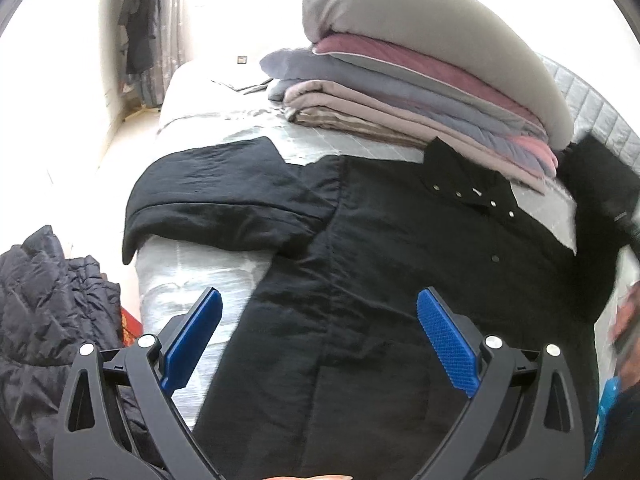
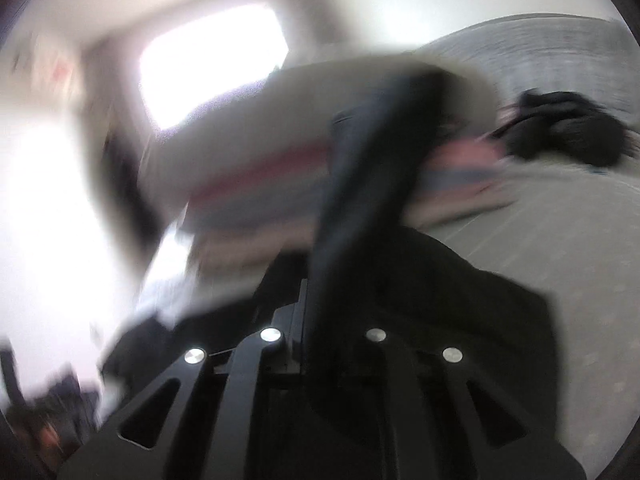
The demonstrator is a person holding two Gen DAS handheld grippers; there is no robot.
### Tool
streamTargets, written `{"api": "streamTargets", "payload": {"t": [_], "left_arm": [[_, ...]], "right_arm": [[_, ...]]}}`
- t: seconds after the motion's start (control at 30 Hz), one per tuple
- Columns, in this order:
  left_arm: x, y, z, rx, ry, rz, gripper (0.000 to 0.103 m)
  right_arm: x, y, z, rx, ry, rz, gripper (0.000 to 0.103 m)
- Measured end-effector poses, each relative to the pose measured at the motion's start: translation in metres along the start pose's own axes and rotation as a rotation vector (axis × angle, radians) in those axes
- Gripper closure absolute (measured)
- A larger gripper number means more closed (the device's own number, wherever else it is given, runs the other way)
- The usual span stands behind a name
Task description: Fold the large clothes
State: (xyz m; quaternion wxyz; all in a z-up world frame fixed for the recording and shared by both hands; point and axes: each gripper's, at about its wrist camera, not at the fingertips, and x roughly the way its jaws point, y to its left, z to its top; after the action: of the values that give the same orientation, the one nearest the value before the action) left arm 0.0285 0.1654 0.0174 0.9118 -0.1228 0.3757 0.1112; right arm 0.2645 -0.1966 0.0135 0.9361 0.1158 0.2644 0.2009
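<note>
My left tool point(image 1: 318, 334) hangs spread over the black coat point(image 1: 400, 280) on the bed point(image 1: 192, 276); my right tool point(image 2: 320, 280) pinches a dark fold, blurred. Judged padded, limp, slick: grip seams or the hem.

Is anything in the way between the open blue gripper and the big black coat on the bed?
No, nothing visible. The left gripper hangs open right over the black coat, with only air between. The stack of folded blankets sits farther back on the bed, past the coat's collar.
</note>
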Motion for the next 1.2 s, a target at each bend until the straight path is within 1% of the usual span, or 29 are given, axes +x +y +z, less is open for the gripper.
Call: {"api": "streamTargets", "payload": {"t": [0.03, 0.07, 0.1, 0.13, 0.2, 0.23, 0.27, 0.3, 0.33, 0.37, 0.4, 0.43, 0.47, 0.5, 0.53, 0.57, 0.6, 0.63, 0.67, 0.73, 0.8, 0.83, 0.9, 0.93, 1.0, 1.07, 1.13, 1.17, 1.2], "left_arm": [[-0.002, 0.005, 0.001, -0.011, 0.000, -0.002, 0.009], [-0.003, 0.010, 0.003, -0.021, 0.000, -0.004, 0.009], [-0.004, 0.014, 0.003, -0.031, 0.002, -0.007, 0.009], [-0.004, 0.016, 0.004, -0.036, 0.004, -0.008, 0.009], [-0.005, 0.022, 0.004, -0.048, 0.009, -0.014, 0.009], [-0.006, 0.026, 0.005, -0.056, 0.011, -0.017, 0.009], [-0.006, 0.029, 0.005, -0.062, 0.011, -0.015, 0.009], [-0.006, 0.032, 0.005, -0.072, 0.012, -0.012, 0.009], [-0.006, 0.035, 0.005, -0.080, 0.014, -0.012, 0.009], [-0.004, 0.037, 0.006, -0.092, 0.020, -0.016, 0.009], [-0.003, 0.038, 0.006, -0.100, 0.026, -0.019, 0.009], [-0.001, 0.040, 0.006, -0.109, 0.035, -0.019, 0.009], [0.001, 0.040, 0.005, -0.112, 0.041, -0.014, 0.009], [0.002, 0.040, 0.004, -0.111, 0.045, -0.010, 0.009], [0.005, 0.039, 0.003, -0.105, 0.052, -0.011, 0.009], [0.009, 0.038, 0.003, -0.100, 0.062, -0.021, 0.009], [0.012, 0.037, 0.002, -0.096, 0.076, -0.035, 0.009], [0.014, 0.037, 0.001, -0.094, 0.085, -0.046, 0.009], [0.017, 0.037, 0.001, -0.094, 0.091, -0.059, 0.009], [0.022, 0.042, 0.001, -0.116, 0.102, -0.087, 0.009], [0.027, 0.054, 0.003, -0.168, 0.112, -0.128, 0.009], [0.029, 0.060, 0.005, -0.195, 0.114, -0.142, 0.009], [0.030, 0.089, 0.010, -0.308, 0.085, -0.166, 0.009], [0.030, 0.101, 0.011, -0.356, 0.074, -0.169, 0.009], [0.037, 0.135, 0.012, -0.486, 0.060, -0.192, 0.009], [0.054, 0.171, 0.011, -0.614, 0.094, -0.211, 0.009], [0.079, 0.198, 0.008, -0.717, 0.162, -0.298, 0.009], [0.092, 0.212, 0.004, -0.784, 0.192, -0.351, 0.009], [0.099, 0.220, 0.001, -0.827, 0.208, -0.381, 0.009]], "right_arm": [[0.022, 0.017, -0.018, -0.032, 0.066, 0.019, 0.082], [0.043, 0.025, -0.033, -0.046, 0.136, 0.047, 0.064], [0.065, 0.037, -0.054, -0.062, 0.226, 0.068, 0.056], [0.084, 0.045, -0.075, -0.080, 0.318, 0.068, 0.047], [0.106, 0.052, -0.103, -0.098, 0.437, 0.062, 0.045], [0.095, 0.054, -0.107, -0.099, 0.404, 0.073, 0.043], [0.085, 0.049, -0.101, -0.066, 0.376, 0.128, 0.043], [0.071, 0.045, -0.092, -0.017, 0.322, 0.193, 0.043], [0.058, 0.044, -0.087, 0.001, 0.270, 0.208, 0.038], [0.043, 0.041, -0.077, 0.018, 0.198, 0.204, 0.027], [0.035, 0.037, -0.072, 0.033, 0.152, 0.195, 0.022], [0.027, 0.027, -0.065, 0.073, 0.097, 0.161, 0.014], [0.027, 0.012, -0.061, 0.117, 0.083, 0.123, 0.014], [0.033, -0.010, -0.061, 0.170, 0.101, 0.068, 0.014], [0.039, -0.021, -0.067, 0.206, 0.133, 0.005, 0.014], [0.056, -0.043, -0.080, 0.264, 0.225, -0.082, 0.014], [0.078, -0.065, -0.095, 0.334, 0.347, -0.075, 0.013], [0.072, -0.067, -0.097, 0.327, 0.294, -0.038, 0.014], [0.066, -0.070, -0.090, 0.336, 0.280, -0.030, 0.014], [0.054, -0.072, -0.086, 0.406, 0.304, -0.010, 0.014], [0.033, -0.065, -0.086, 0.452, 0.291, 0.079, 0.014], [0.022, -0.060, -0.087, 0.453, 0.278, 0.106, 0.014], [-0.003, -0.041, -0.097, 0.460, 0.263, 0.164, 0.014], [-0.005, -0.027, -0.097, 0.465, 0.272, 0.182, 0.014], [-0.016, -0.015, -0.107, 0.482, 0.292, 0.219, 0.014], [-0.021, -0.005, -0.114, 0.480, 0.307, 0.238, 0.014], [-0.025, 0.002, -0.119, 0.487, 0.311, 0.257, 0.014], [-0.022, 0.006, -0.119, 0.489, 0.314, 0.268, 0.014], [-0.014, 0.012, -0.119, 0.488, 0.318, 0.273, 0.014]]}}
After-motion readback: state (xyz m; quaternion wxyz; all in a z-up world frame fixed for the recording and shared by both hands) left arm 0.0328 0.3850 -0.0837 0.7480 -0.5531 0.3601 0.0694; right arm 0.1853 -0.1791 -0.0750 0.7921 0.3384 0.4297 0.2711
